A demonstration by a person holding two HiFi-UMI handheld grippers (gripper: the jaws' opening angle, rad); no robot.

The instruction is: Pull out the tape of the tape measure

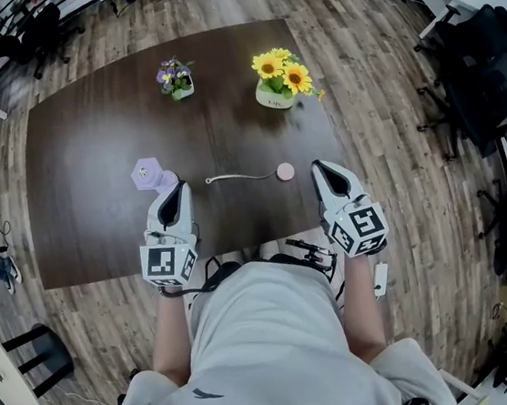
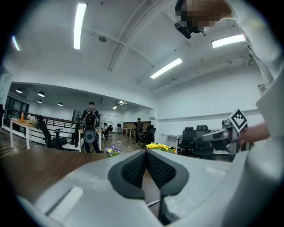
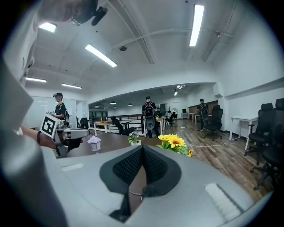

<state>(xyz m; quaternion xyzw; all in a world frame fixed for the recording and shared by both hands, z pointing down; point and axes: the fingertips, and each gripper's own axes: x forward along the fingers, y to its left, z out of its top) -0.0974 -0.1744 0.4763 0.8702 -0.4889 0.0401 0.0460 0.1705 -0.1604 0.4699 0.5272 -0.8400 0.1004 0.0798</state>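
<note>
The left hand-held gripper has its jaws pressed together with nothing between them, and the right hand-held gripper is likewise closed and empty. Both are over the near edge of the dark wooden table and point towards its far side. The tape measure, a small round pink case, lies on the table between the two, a little beyond their tips and nearer the right one. Its thin tape is drawn out to the left and lies flat, and its free end stops just right of the left gripper's tip. Neither gripper touches the case or the tape. A lilac lantern-shaped object stands just beyond the left gripper. At the far side stand a small pot of purple flowers and, to its right, a pot of sunflowers.
</note>
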